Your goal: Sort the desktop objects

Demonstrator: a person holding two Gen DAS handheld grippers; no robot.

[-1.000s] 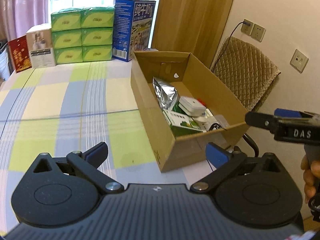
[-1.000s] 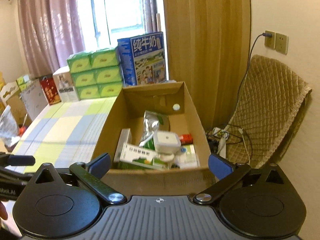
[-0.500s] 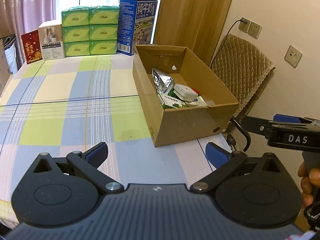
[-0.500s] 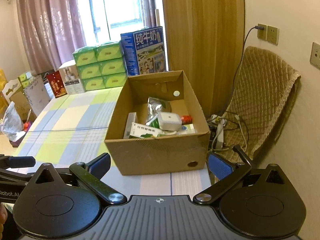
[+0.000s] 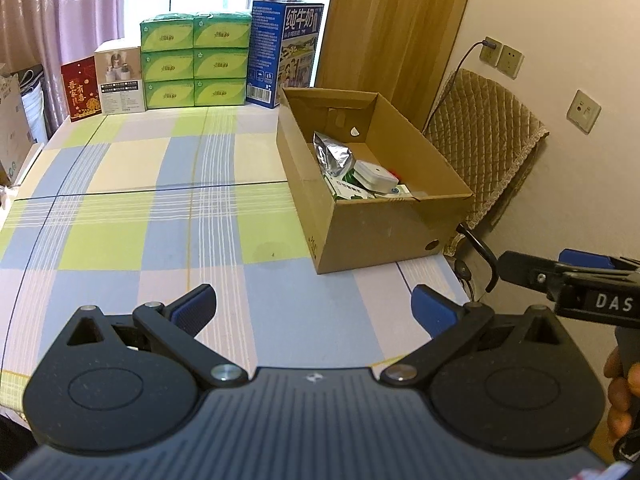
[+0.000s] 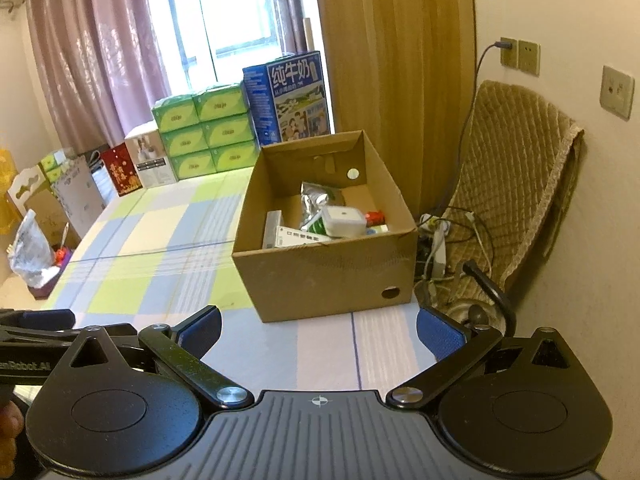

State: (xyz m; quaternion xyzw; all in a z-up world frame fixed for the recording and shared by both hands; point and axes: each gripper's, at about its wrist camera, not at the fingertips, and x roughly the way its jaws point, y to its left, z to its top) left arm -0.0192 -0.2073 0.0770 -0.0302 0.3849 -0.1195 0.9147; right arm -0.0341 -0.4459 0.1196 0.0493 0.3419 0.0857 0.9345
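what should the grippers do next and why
Probably nothing more than resting both back off the table. The left gripper and right gripper are open and empty, the sorted items sit inside the cardboard box, and the checked tablecloth shows nothing loose left to pick.

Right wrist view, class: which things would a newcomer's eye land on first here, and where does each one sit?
First is the open cardboard box on the checked tablecloth, with a silver foil pouch and a white square device among the items inside it. Behind it, by the window, stand a stack of green tissue packs and a tall blue milk carton. Both the right gripper and the left gripper hang open and empty in front.
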